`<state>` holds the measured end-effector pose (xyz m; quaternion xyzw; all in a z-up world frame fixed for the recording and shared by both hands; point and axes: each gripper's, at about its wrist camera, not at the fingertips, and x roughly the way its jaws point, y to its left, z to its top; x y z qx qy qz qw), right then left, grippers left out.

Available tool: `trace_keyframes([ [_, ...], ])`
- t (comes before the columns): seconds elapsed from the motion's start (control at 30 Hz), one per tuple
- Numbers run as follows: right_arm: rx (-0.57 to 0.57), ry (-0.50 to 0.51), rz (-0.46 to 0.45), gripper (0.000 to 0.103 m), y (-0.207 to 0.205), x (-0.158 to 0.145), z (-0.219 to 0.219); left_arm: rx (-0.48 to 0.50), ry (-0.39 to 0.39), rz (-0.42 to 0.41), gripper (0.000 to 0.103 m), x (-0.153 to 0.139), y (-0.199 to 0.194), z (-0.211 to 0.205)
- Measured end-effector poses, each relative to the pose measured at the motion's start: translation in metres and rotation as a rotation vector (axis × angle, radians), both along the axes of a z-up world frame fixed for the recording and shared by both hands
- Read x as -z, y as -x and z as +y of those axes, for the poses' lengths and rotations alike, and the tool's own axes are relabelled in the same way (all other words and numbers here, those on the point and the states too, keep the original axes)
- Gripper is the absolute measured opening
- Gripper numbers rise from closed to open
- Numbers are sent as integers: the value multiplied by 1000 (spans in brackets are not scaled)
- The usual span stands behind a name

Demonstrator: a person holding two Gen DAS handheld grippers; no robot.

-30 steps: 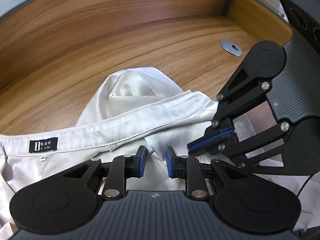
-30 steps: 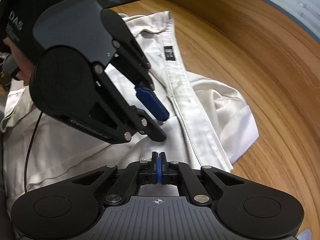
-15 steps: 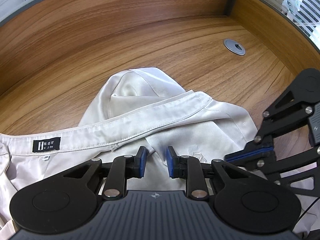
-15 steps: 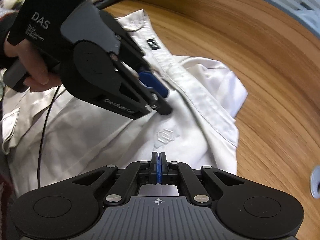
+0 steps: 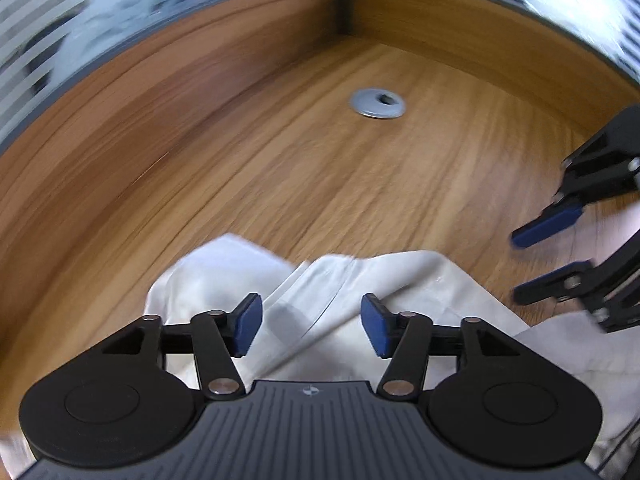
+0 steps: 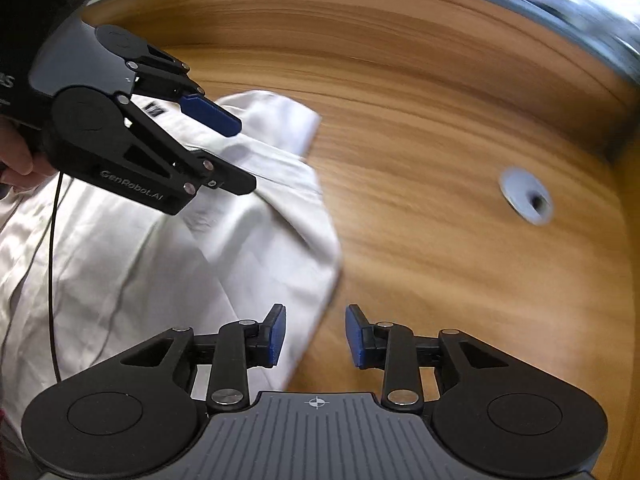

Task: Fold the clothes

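Left wrist view shows the left gripper (image 5: 311, 326) with jaws spread wide above the crumpled white shirt (image 5: 360, 300) on the wooden desk (image 5: 280, 168), while the right gripper (image 6: 315, 336) hovers released over the shirt's edge, near a grommet (image 6: 526, 195).

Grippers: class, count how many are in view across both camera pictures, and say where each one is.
2. The left gripper is open above the white shirt. The right gripper is open over the shirt's edge and the wooden table. None seems hidden.
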<state>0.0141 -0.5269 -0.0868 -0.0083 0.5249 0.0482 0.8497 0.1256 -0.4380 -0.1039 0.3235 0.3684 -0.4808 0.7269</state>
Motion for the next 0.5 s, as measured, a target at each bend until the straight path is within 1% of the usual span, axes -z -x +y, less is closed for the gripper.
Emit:
trace_keyframes([
  [0.03, 35, -5, 2, 41, 7, 0, -5, 36, -8, -10, 65, 2, 2, -6],
  [0.1, 111, -25, 8, 43, 25, -2, -13, 105, -30, -26, 66, 7, 7, -17],
  [0.17, 187, -47, 15, 45, 44, -4, -21, 154, -53, -50, 66, 13, 13, -26],
  [0.23, 258, -71, 24, 49, 64, -4, -28, 173, -81, -68, 66, 18, 17, -32],
  [0.3, 310, -79, 36, 51, 86, -5, -31, 170, -101, -72, 66, 23, 18, -34],
  [0.37, 345, -82, 51, 53, 108, -6, -32, 162, -96, -80, 65, 24, 19, -34],
  [0.4, 361, -84, 59, 54, 118, -7, -31, 150, -91, -78, 63, 24, 18, -33],
  [0.47, 383, -89, 76, 56, 137, -5, -30, 119, -81, -70, 48, 23, 15, -33],
  [0.5, 389, -91, 85, 57, 146, -3, -28, 101, -80, -68, 44, 23, 14, -33],
])
